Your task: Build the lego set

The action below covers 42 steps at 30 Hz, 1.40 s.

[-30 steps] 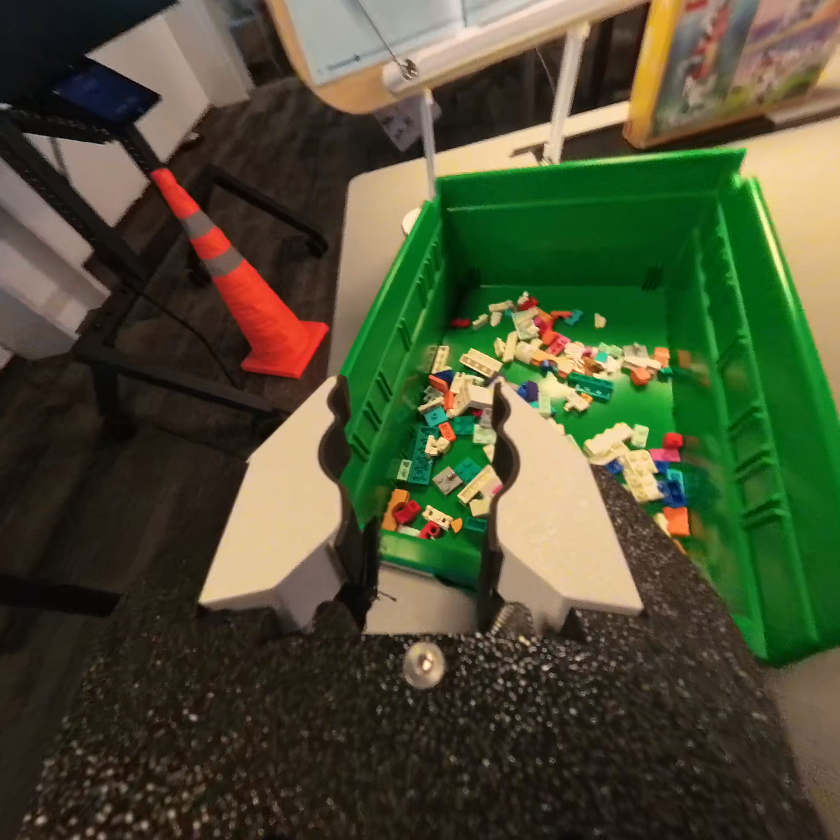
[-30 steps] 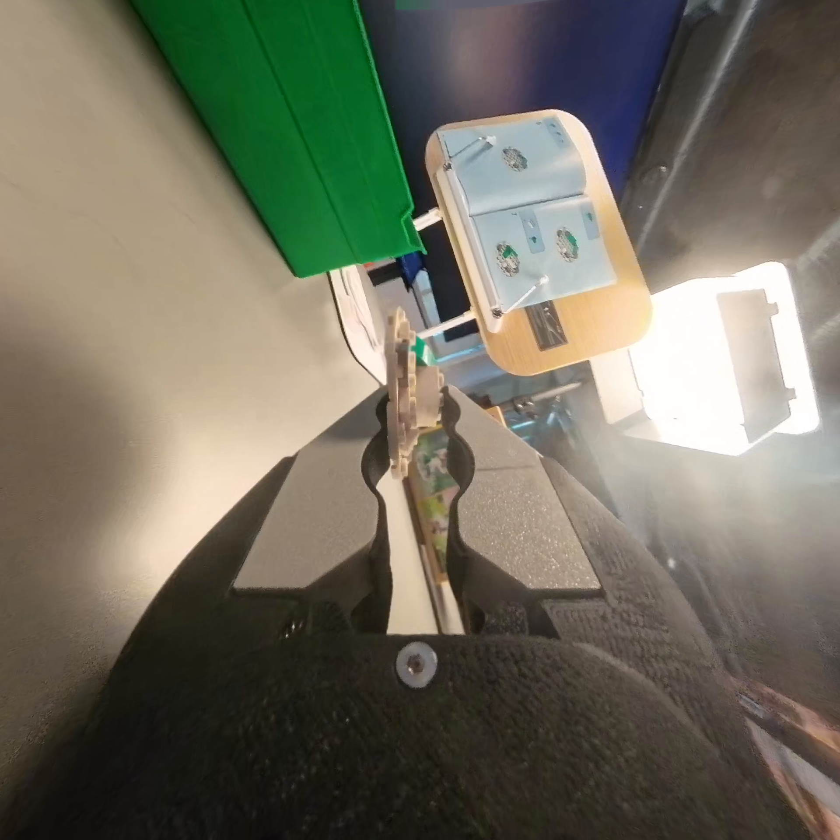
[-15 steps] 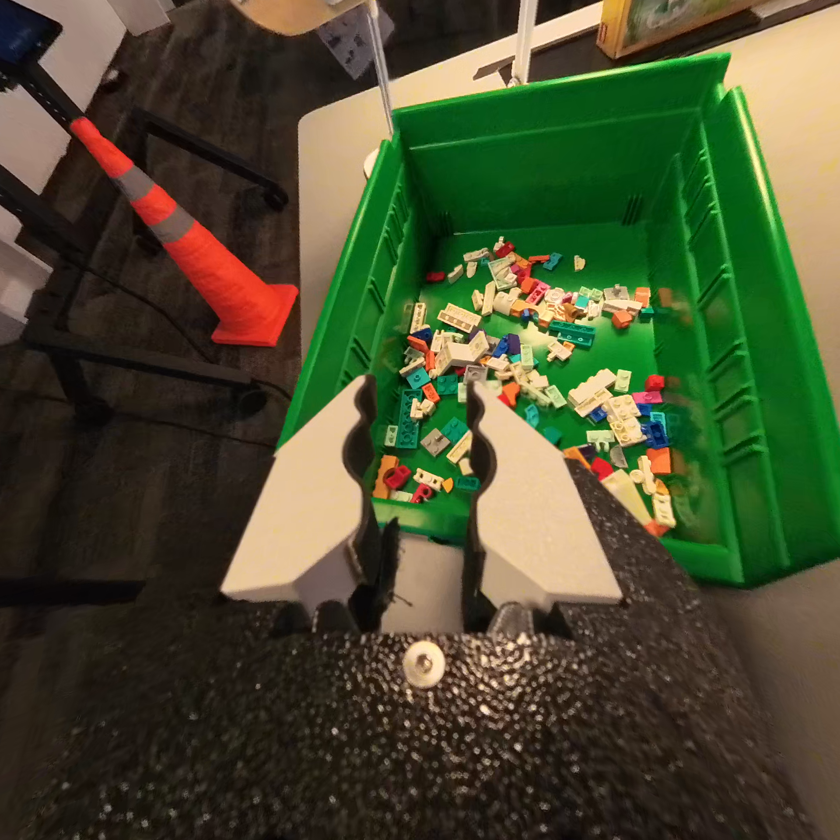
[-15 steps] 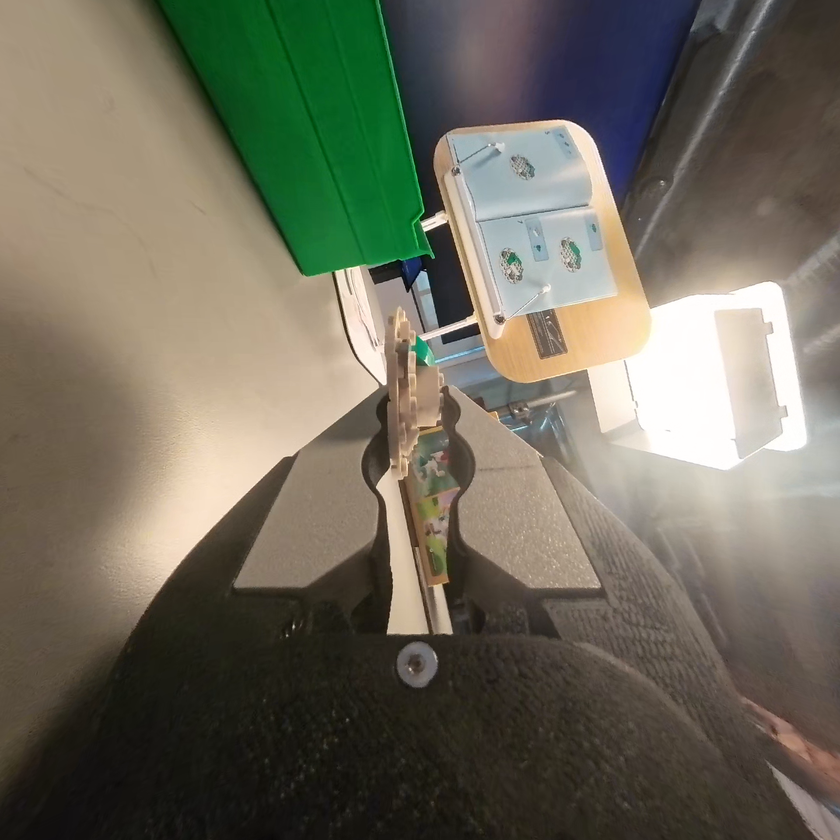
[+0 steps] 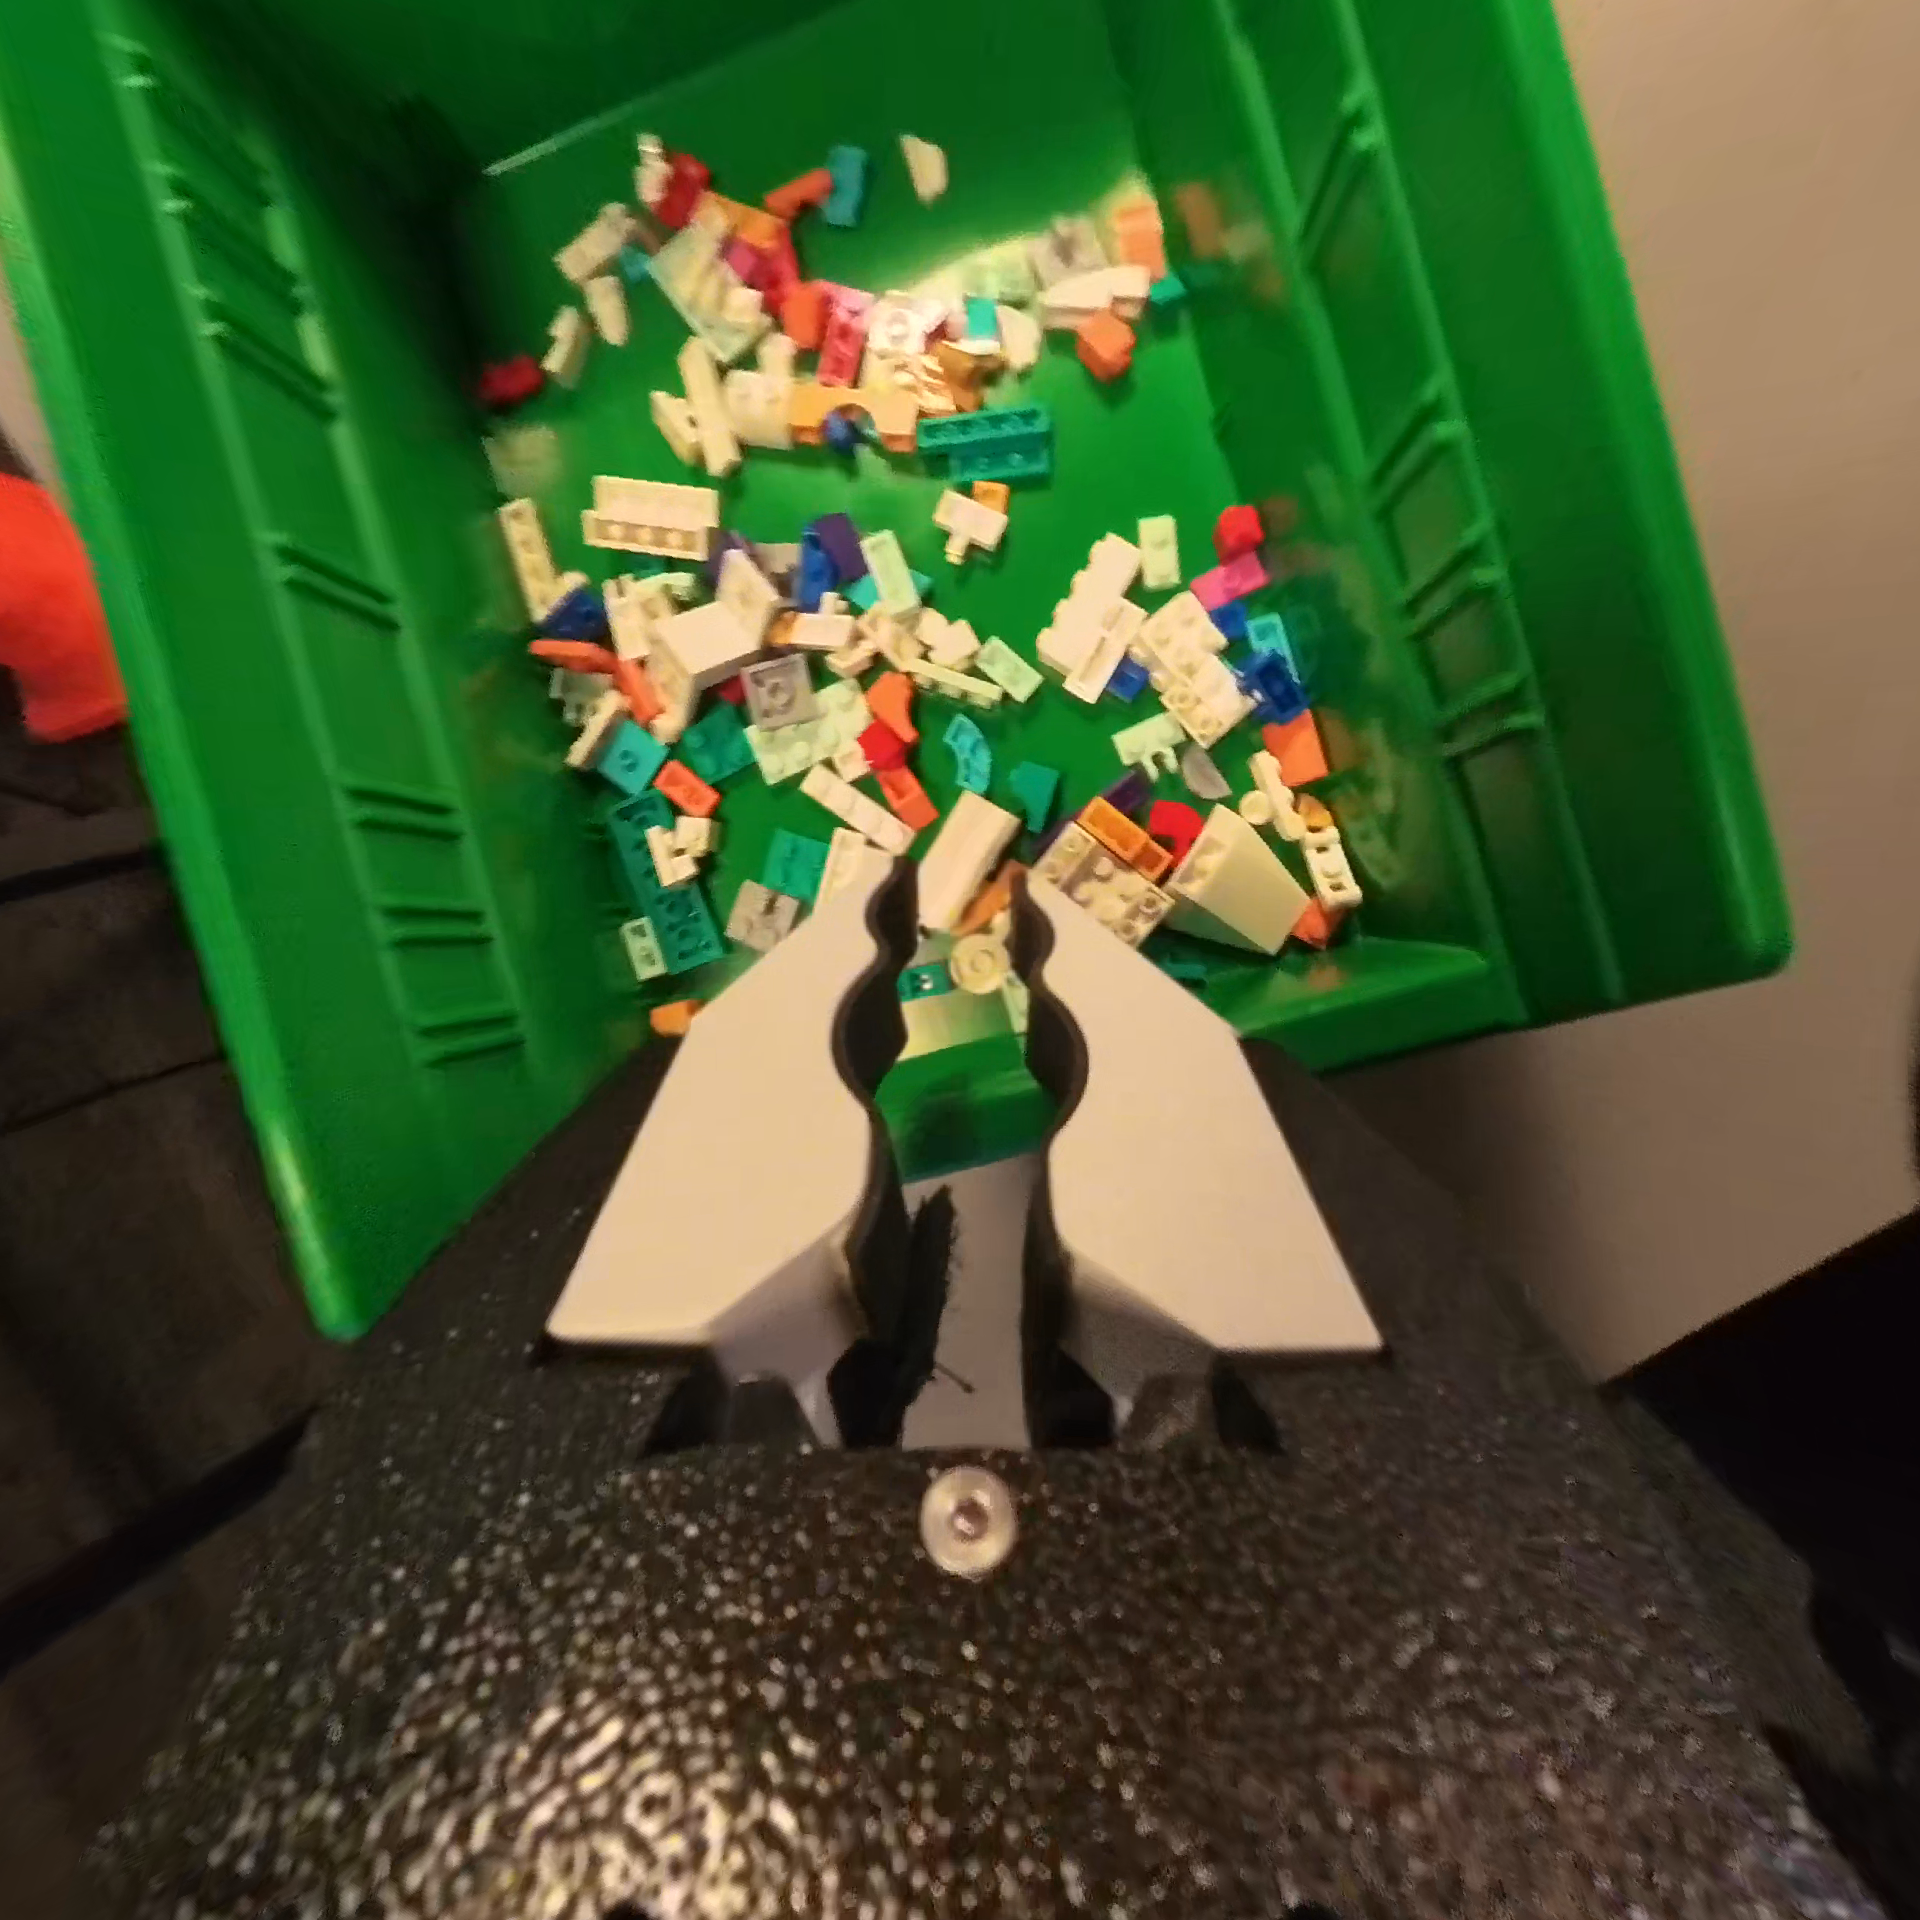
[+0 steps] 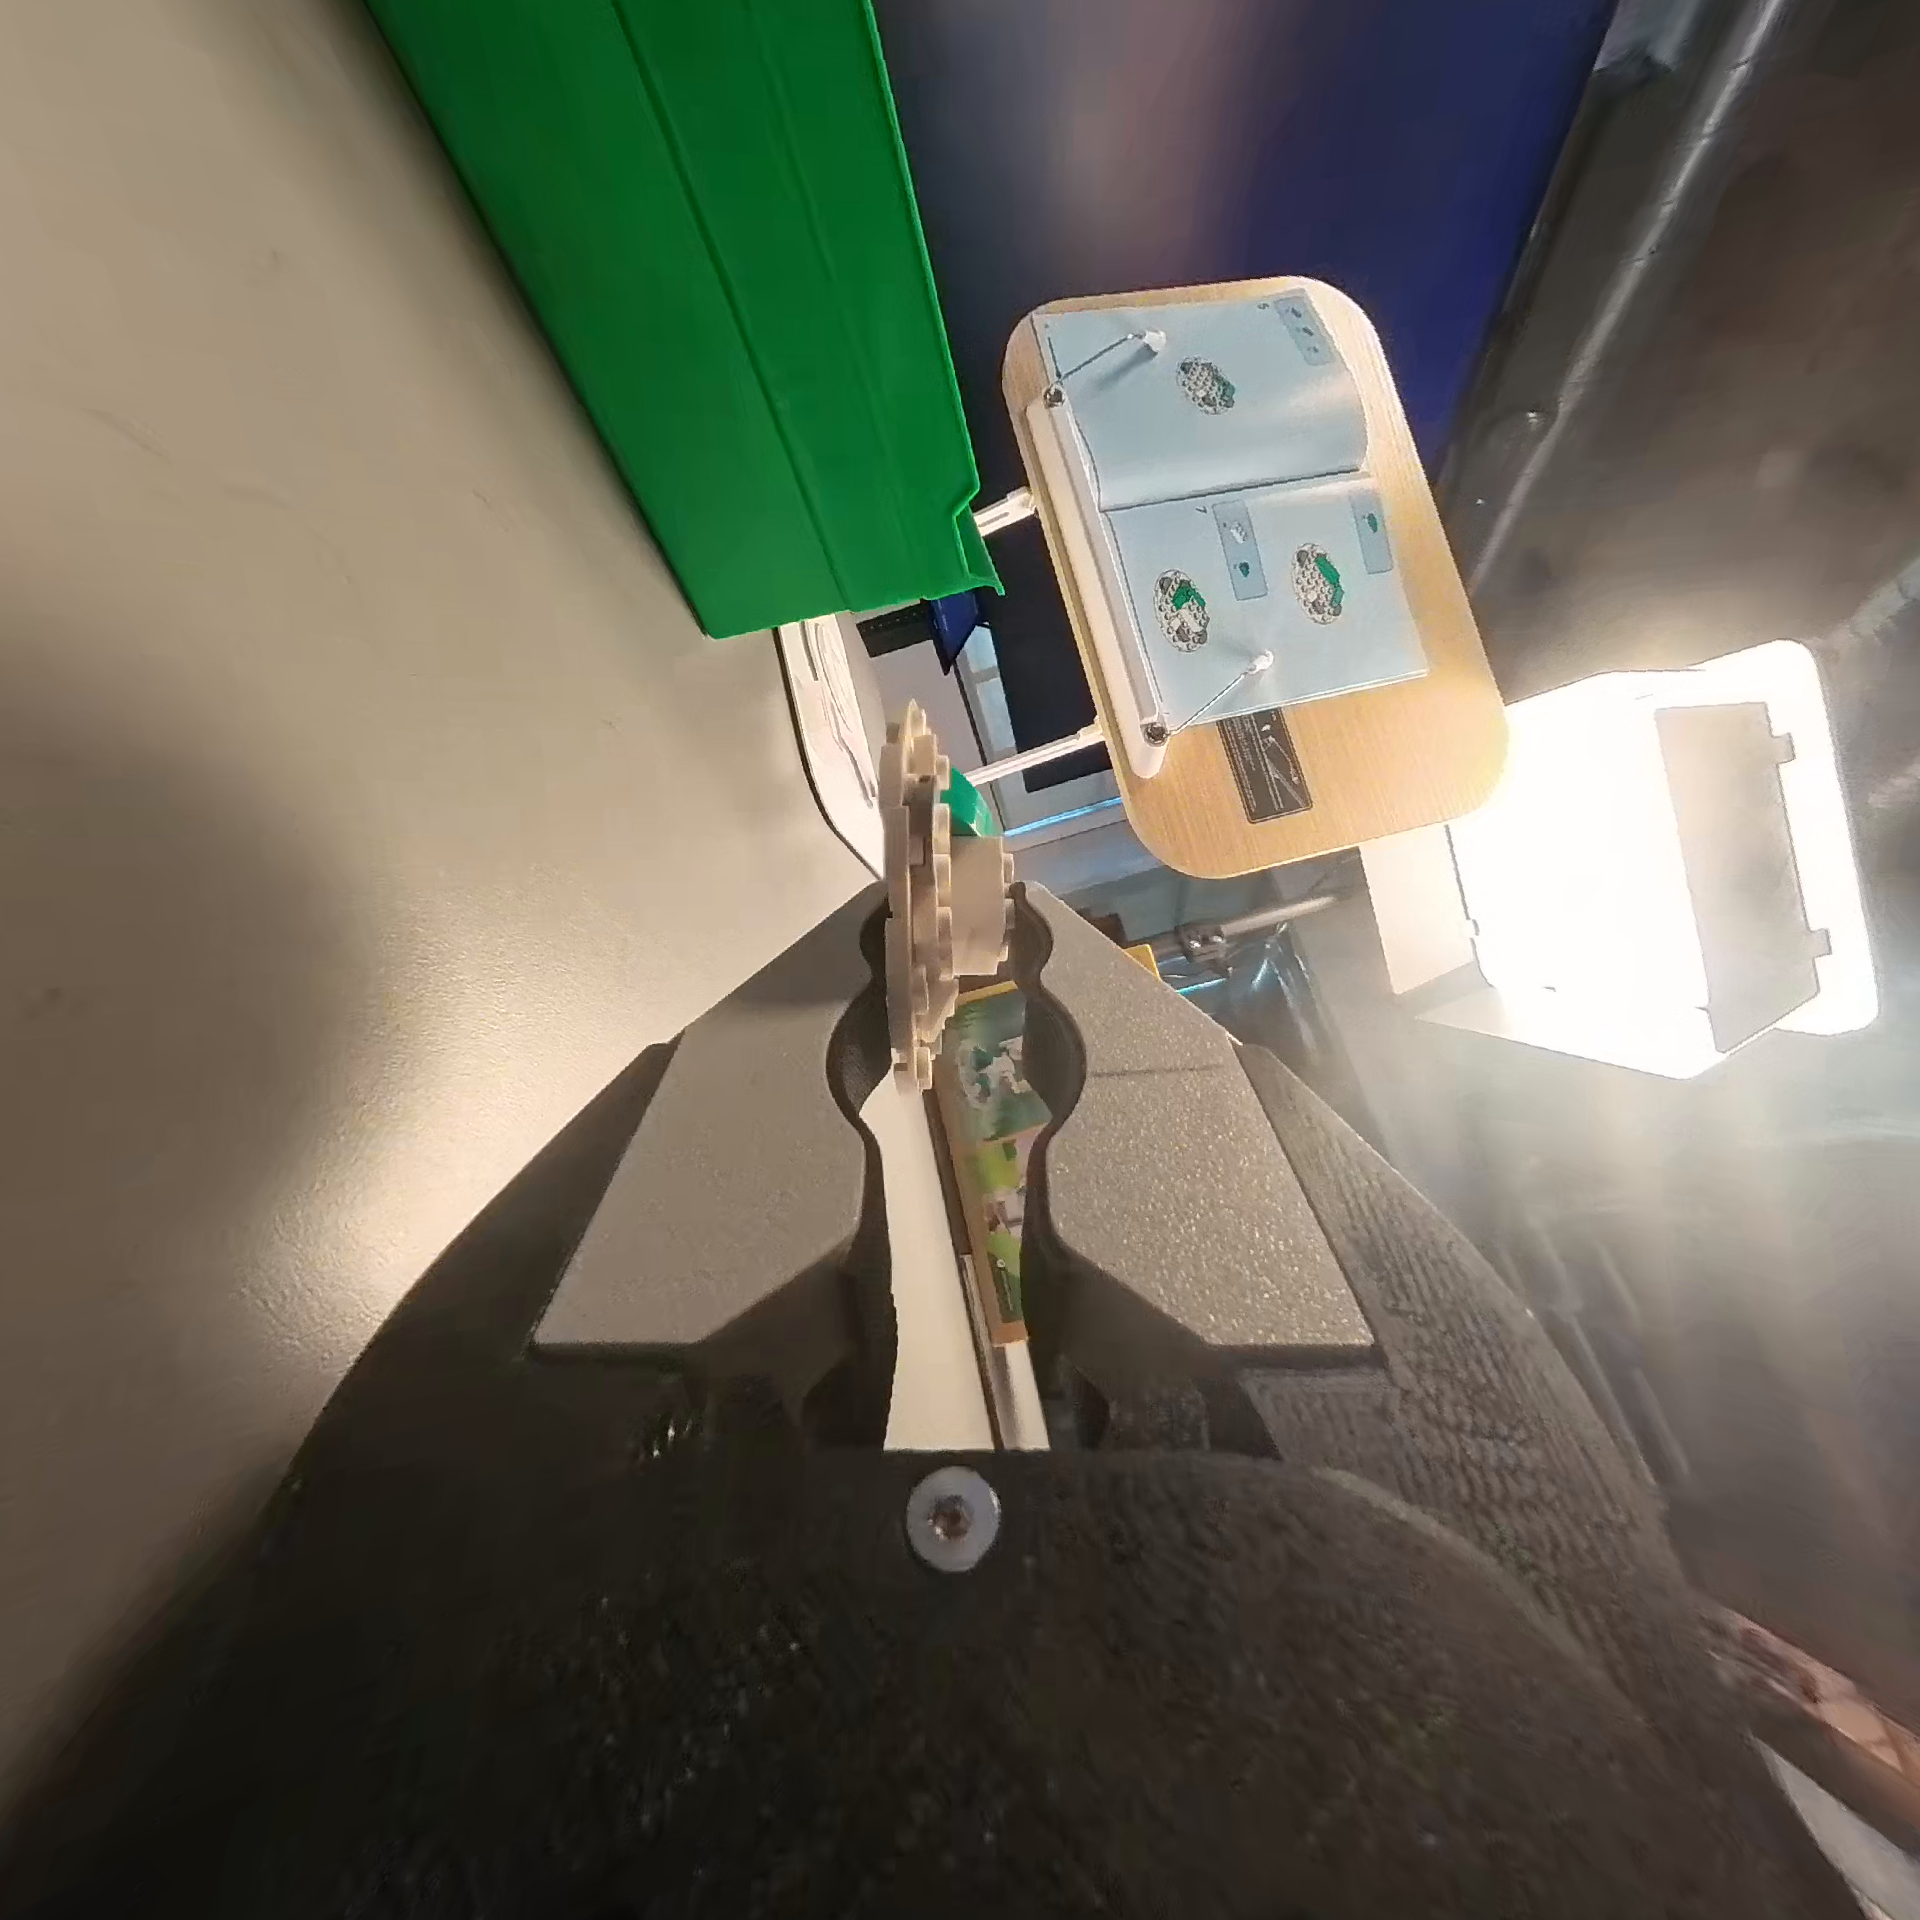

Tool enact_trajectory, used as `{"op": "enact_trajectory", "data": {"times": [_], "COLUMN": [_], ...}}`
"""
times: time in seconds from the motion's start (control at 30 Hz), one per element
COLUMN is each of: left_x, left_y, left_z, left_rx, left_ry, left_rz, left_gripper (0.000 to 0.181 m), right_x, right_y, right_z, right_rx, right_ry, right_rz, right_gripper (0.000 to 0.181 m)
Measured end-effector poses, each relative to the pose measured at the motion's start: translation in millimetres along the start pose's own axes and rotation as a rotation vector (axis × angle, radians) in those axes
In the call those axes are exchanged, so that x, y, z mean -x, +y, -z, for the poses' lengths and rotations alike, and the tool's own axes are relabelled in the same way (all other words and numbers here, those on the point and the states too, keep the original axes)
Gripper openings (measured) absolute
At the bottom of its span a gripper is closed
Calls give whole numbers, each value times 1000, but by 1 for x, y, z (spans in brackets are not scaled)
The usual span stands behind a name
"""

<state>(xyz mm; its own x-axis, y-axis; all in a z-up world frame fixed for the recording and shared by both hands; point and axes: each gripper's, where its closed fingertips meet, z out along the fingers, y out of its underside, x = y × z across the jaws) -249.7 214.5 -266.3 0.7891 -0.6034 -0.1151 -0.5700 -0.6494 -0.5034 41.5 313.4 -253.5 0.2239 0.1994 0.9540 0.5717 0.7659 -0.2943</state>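
Note:
A green bin (image 5: 291, 727) holds several loose lego pieces of many colours (image 5: 831, 644). My left gripper (image 5: 963, 891) hangs over the bin's near end, its jaws open only a narrow gap and empty. A white sloped brick (image 5: 971, 844) lies just past the tips, and a small round tan piece (image 5: 982, 961) shows through the gap. My right gripper (image 6: 951, 920) is shut on a round tan lego plate assembly (image 6: 914, 831), held on edge above the table, with a green piece (image 6: 966, 805) on its far side.
The bin's outer wall (image 6: 675, 312) stands on the pale table (image 6: 260, 520). An instruction booklet on a wooden stand (image 6: 1247, 520) is beyond it, beside a bright light box (image 6: 1662, 852). A colourful lego box (image 6: 997, 1122) shows between the right fingers. An orange cone (image 5: 52, 623) is off the table at left.
My left gripper has moved forward and down over the bin, and its jaws have narrowed. My right gripper has barely shifted and still holds the tan plate.

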Motion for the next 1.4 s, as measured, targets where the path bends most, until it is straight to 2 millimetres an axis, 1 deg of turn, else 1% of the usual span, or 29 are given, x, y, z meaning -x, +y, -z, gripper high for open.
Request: {"op": "enact_trajectory", "data": {"times": [0.07,0.13,0.23,0.3,0.4,0.57,0.73,0.97,1.13,1.4], "left_x": [-11,-19,-28,-40,-59,-60,-59,-58,-58,-54], "left_y": [3,4,6,11,22,27,30,30,31,33], "left_z": [-6,-11,-11,-11,-9,-15,-17,-15,-16,-20], "left_rx": [33,41,72,129,271,415,468,478,491,453], "left_ry": [45,84,162,252,411,439,447,449,454,439], "left_rz": [-54,-81,-98,-118,-158,-258,-266,-228,-240,-246], "left_gripper": [5,5,3,2,0,0,0,0,0,0], "right_x": [0,1,2,3,3,2,1,-1,-1,-1], "right_y": [0,0,0,0,0,0,0,-3,-4,-4], "right_z": [0,0,-1,-2,-2,-1,0,2,2,2], "right_rx": [-1,1,2,3,5,1,-3,-17,-22,-24], "right_ry": [-2,-3,-6,-7,-7,-3,1,6,4,-4], "right_rz": [0,3,7,9,9,8,-4,-18,-30,-42], "right_gripper": [18,18,18,18,18,18,18,18,19,18]}}
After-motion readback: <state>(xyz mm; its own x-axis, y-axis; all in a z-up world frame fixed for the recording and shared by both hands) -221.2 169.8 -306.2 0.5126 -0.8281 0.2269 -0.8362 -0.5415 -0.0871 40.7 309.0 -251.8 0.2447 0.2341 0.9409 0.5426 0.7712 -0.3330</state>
